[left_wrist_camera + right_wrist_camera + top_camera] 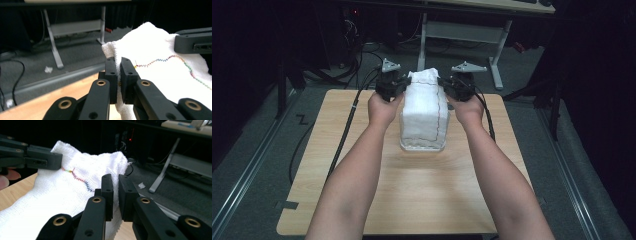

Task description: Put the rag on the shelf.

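Wooden table (pixel 422 190): both grippers' fingers (pixel 110 75) clamped on white cloth (pixel 424 112), raised at far corners

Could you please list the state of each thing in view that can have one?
white cloth: held up by two upper corners, lower end resting on the table.
left gripper: shut on a cloth corner.
right gripper: shut on the other corner.
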